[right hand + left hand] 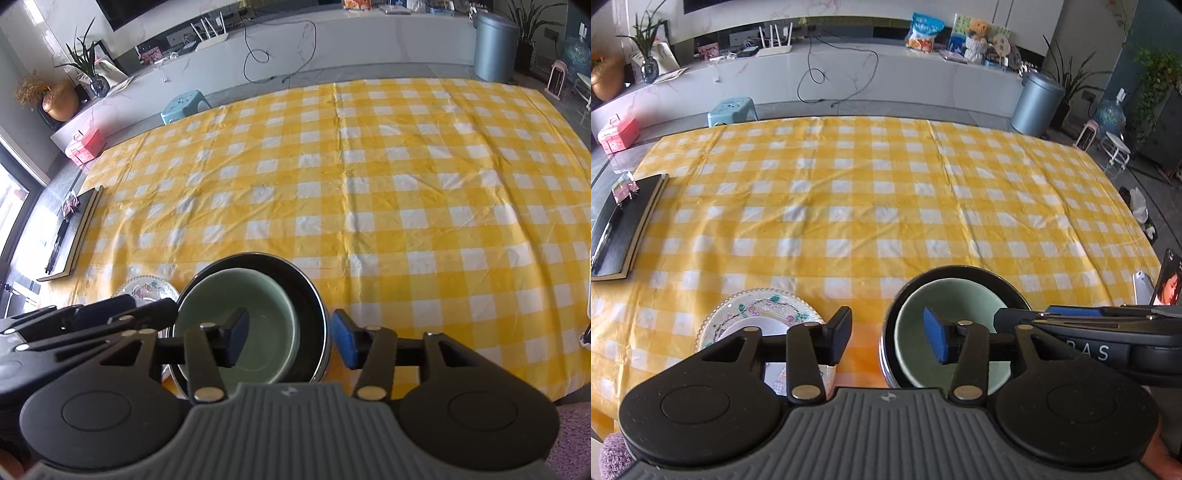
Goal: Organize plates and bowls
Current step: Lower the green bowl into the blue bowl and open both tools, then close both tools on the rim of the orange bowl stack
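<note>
Bowls, a green bowl (236,325) nested in a dark bowl (314,314) at lower centre of the worktop (369,184), could tip if either half-open, empty set of fingers, left gripper (888,338) or right gripper (291,339), snags their rims.

bright daylight | soft shadows | fisheye-curved edges | dark corner vignette

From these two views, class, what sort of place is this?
Most likely a home living or dining room: a table under a yellow checked tablecloth, a low cabinet with a wifi router and teddy bear, and potted plants.
</note>
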The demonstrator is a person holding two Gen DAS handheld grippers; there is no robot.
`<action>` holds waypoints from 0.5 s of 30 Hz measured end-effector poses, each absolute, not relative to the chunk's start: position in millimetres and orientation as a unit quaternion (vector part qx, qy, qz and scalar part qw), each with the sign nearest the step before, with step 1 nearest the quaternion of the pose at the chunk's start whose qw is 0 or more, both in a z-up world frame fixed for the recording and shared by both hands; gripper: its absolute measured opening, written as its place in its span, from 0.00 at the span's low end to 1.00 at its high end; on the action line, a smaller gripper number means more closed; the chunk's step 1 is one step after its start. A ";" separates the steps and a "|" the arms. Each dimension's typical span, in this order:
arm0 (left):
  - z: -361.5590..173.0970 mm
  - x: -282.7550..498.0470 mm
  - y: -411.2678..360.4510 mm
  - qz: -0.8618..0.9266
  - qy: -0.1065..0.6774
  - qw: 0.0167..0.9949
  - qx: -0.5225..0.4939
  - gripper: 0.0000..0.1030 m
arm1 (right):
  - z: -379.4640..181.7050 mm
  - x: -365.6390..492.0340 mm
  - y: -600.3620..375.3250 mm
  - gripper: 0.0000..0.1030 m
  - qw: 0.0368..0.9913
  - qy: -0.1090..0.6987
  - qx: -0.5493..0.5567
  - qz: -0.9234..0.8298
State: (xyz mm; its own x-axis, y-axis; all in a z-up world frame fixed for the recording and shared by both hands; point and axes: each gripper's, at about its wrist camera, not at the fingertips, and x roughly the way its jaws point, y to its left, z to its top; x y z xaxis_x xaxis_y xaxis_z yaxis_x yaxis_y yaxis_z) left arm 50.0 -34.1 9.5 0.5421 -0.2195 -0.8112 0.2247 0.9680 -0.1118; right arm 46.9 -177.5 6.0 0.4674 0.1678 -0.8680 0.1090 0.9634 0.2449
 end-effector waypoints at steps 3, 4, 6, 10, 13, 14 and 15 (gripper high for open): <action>9.4 46.7 -23.4 -0.125 0.451 0.884 -0.020 0.68 | 5.1 41.7 -177.6 0.64 0.856 0.500 0.131 0.014; 8.6 44.5 -20.2 -0.126 0.448 0.885 -0.028 0.71 | 4.6 39.5 -178.5 0.65 0.861 0.492 0.133 0.015; 5.6 41.7 -14.4 -0.125 0.443 0.886 -0.044 0.74 | 3.9 34.6 -179.9 0.65 0.870 0.473 0.136 0.007; -4.7 35.9 -7.1 -0.123 0.437 0.888 -0.071 0.78 | 1.3 23.6 -180.8 0.67 0.894 0.428 0.130 -0.019; -12.9 30.2 -2.5 -0.117 0.423 0.893 -0.098 0.78 | -5.4 17.8 -178.0 0.67 0.902 0.416 0.110 -0.027; -16.0 28.0 -0.9 -0.115 0.417 0.895 -0.110 0.78 | -7.9 16.1 -177.6 0.67 0.903 0.414 0.112 -0.029; -18.9 26.5 0.7 -0.113 0.413 0.896 -0.121 0.78 | -10.6 14.7 -177.8 0.67 0.903 0.413 0.118 -0.027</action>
State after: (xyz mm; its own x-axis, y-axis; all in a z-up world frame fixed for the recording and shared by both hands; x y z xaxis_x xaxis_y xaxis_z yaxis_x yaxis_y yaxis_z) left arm 26.5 0.7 -18.9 0.6331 -0.3016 -0.7129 0.1019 0.9454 -0.3095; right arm 14.7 -177.8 -10.6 0.6571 0.0476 -0.7523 0.1467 0.9708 0.1896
